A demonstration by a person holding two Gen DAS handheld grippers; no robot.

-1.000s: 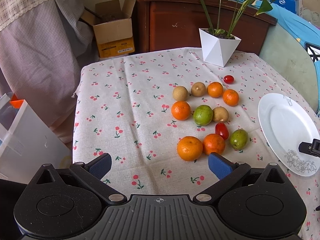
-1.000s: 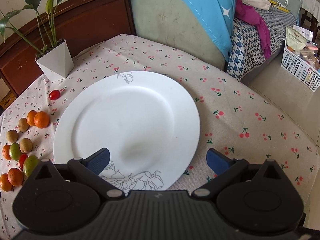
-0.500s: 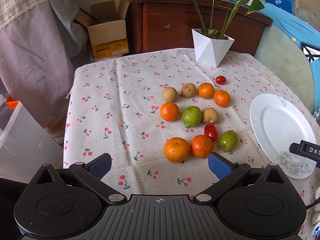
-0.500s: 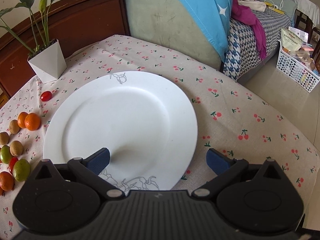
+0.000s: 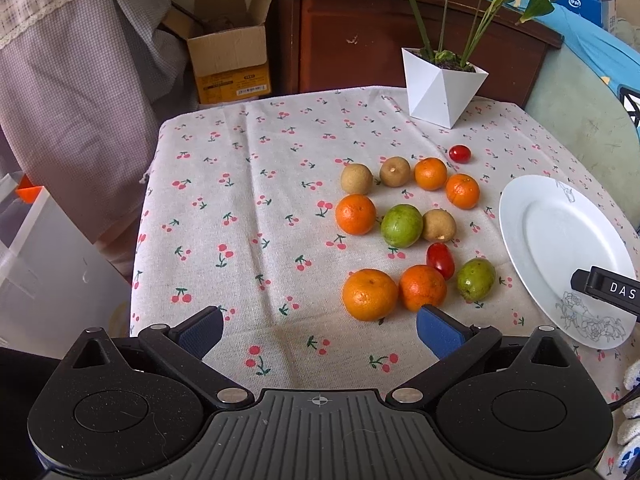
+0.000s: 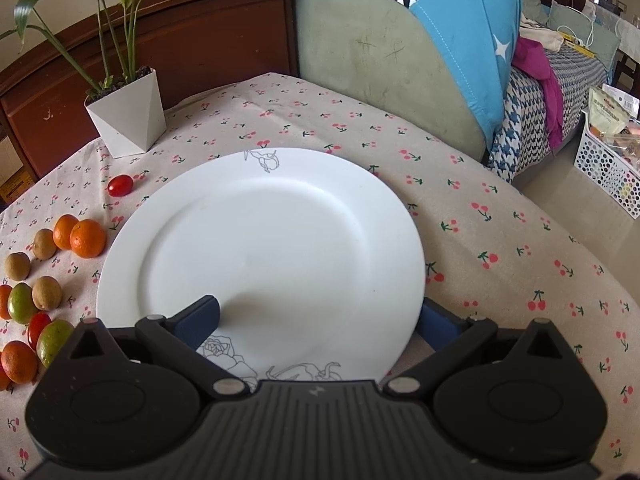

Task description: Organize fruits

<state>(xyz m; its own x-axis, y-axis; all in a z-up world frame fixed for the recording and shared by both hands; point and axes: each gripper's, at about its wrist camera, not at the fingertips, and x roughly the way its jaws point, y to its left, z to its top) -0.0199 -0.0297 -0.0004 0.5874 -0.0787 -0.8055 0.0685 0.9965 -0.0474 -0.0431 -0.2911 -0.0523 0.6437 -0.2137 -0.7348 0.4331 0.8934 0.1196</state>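
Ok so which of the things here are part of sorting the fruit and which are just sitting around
Part of the job:
oranges
green fruits
brown fruits
red tomatoes
white plate
left tool
right tool

Just sitting around:
potted plant
cardboard box
white basket

A home: sofa (image 6: 384, 64), bedding (image 6: 560, 76), potted plant (image 5: 440, 84).

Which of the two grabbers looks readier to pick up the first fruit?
Left, probably. The left gripper is open just before the big orange, while the right gripper hovers open over the white plate, fruit off to its side.
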